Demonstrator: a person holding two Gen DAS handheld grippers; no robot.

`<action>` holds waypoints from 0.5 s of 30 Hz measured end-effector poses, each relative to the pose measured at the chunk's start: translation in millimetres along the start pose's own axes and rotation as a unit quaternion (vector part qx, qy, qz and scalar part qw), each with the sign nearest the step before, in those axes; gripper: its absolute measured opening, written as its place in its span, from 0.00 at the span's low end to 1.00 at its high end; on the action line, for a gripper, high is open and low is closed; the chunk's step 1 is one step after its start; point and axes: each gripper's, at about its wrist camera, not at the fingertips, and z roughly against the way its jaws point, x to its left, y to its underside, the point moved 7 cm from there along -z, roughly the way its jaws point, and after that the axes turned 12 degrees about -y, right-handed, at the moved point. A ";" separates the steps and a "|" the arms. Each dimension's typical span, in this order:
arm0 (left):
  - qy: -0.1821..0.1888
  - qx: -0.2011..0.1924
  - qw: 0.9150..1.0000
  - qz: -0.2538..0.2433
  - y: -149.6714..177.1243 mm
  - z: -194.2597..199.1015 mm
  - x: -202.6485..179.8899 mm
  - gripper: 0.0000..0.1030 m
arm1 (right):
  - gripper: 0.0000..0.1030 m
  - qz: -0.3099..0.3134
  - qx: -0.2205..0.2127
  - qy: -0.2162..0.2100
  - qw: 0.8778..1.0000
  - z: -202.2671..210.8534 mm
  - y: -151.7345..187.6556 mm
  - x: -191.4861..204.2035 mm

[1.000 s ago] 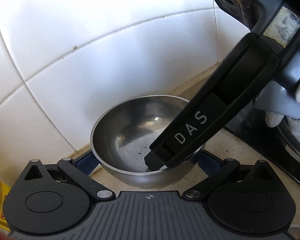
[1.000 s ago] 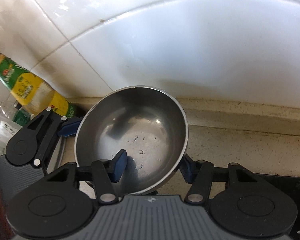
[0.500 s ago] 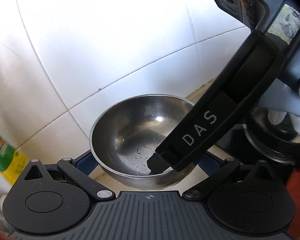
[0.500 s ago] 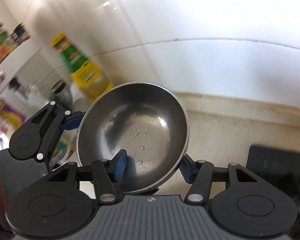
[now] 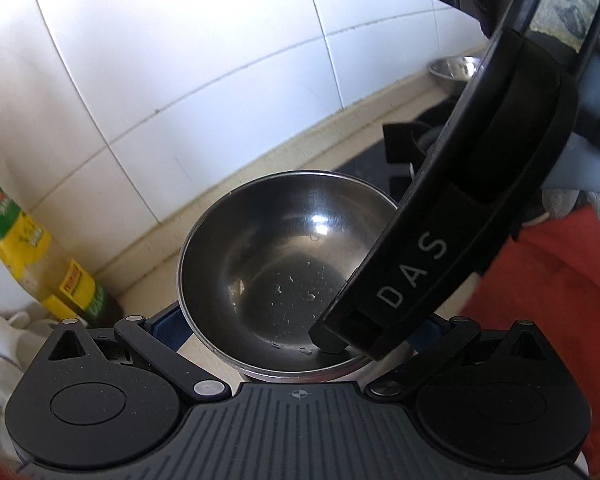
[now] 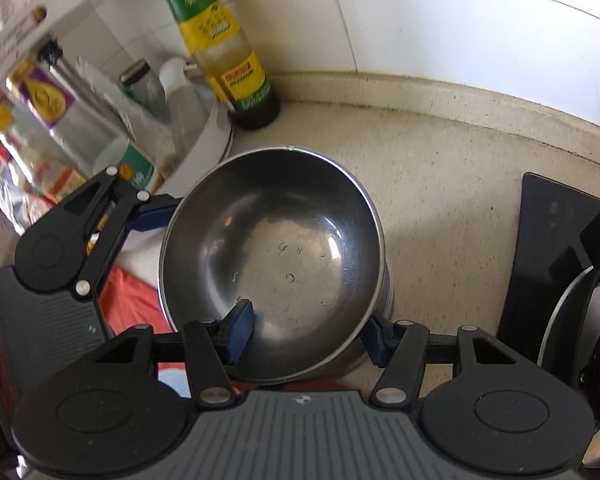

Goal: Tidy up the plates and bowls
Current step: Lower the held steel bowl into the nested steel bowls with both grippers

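Bowl [image 6: 272, 264] carried away from wall.

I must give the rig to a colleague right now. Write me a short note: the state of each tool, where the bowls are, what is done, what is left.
Right tool: shut on the steel bowl, one finger inside the rim, one outside.
Left tool: fingers on both sides of the same bowl; whether they press it cannot be told.
The bowl is wet inside and sits above the beige counter, near the oil bottle; whether it rests on the counter cannot be told.
A second steel bowl stands far back by the tiled wall.
Done: bowl grasped.
Left: set it in its place, probably with the other bowl.
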 end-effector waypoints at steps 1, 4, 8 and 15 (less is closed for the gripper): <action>0.000 0.002 1.000 -0.003 2.2 0.5 -0.3 1.00 | 0.57 0.003 0.000 0.005 1.000 -0.6 0.7 1.4; -0.004 0.009 1.000 -0.012 -2.6 -6.3 12.9 1.00 | 0.59 0.011 -0.002 0.014 1.000 5.7 3.8 2.9; 0.000 -0.002 1.000 -0.015 1.7 -8.0 17.8 1.00 | 0.64 0.007 -0.008 0.020 1.000 11.4 6.8 3.0; 0.015 -0.012 0.999 -0.032 10.5 -1.2 21.6 1.00 | 0.65 -0.020 -0.014 0.023 0.999 13.3 8.8 -3.1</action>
